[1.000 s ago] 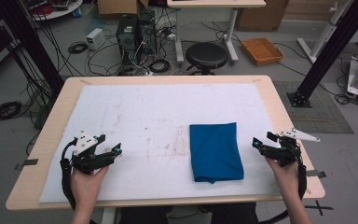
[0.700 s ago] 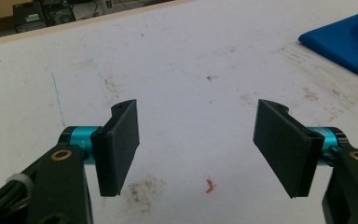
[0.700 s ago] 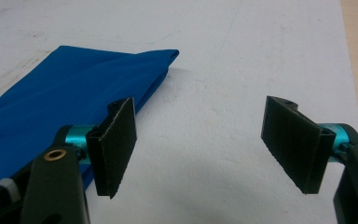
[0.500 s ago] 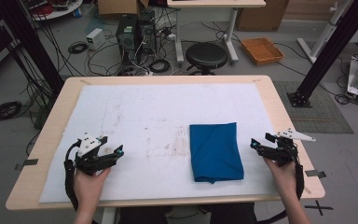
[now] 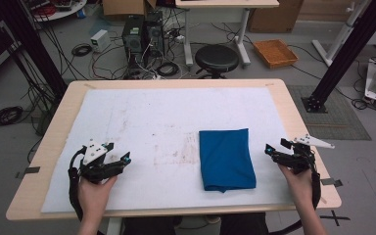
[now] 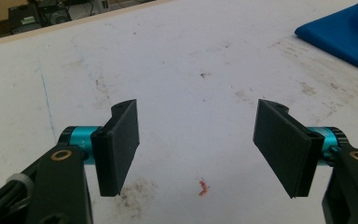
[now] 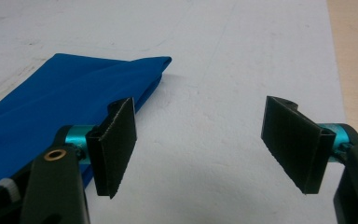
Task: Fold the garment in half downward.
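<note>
High view: blue cloth (image 5: 226, 158) folded into a neat rectangle, lying flat on the white mat (image 5: 166, 112), right of centre and toward the near edge. Left gripper (image 5: 119, 160) low over the mat near the front left corner, well apart from the cloth. Right gripper (image 5: 273, 151) just beside the cloth's right edge, not touching it.

Left gripper view: jaws spread wide, nothing between them; bare stained mat ahead, small red scrap (image 6: 203, 187) on it, a corner of the cloth at upper right.

Right gripper view: jaws likewise spread wide and empty; folded edge of the cloth running past the left jaw, far corner visible, layers stacked.

Judgement: folding looks finished or close to it, edges even, no loose flap seen. Remaining, if anything: one more fold or a final smoothing; cannot tell which from these pictures. Neither tong engaged with the cloth at present
</note>
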Demonstrator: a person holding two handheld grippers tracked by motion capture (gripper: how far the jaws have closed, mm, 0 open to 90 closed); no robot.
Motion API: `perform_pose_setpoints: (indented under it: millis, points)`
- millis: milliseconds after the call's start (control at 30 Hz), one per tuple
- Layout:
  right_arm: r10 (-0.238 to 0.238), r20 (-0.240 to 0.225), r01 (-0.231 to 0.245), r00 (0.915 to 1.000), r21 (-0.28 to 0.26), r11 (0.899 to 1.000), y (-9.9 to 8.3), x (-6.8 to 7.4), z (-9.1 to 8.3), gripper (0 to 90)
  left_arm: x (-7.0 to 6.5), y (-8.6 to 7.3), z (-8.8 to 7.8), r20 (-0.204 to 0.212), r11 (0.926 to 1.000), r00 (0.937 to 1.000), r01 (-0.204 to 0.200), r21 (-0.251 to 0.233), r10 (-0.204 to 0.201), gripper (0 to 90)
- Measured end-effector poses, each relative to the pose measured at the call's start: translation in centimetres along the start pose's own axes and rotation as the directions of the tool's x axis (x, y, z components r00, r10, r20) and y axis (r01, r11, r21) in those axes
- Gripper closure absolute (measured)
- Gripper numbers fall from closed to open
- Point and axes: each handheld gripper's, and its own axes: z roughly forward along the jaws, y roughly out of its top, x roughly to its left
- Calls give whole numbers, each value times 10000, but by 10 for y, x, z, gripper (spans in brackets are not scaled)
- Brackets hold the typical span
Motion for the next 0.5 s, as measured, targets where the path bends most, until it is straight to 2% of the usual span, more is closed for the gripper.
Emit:
perform_pose_setpoints:
  millis: [300, 500]
  points:
    - [148, 56, -147, 9999, -82, 9999, 1, -1, -2, 263, -3, 1, -2, -19, 9999, 10000, -78, -73, 77, 313]
    - [45, -26, -45, 10000, -70, 10000, 2, 2, 0, 262, -3, 3, -5, -50, 9998, 9999, -124, -162, 123, 313]
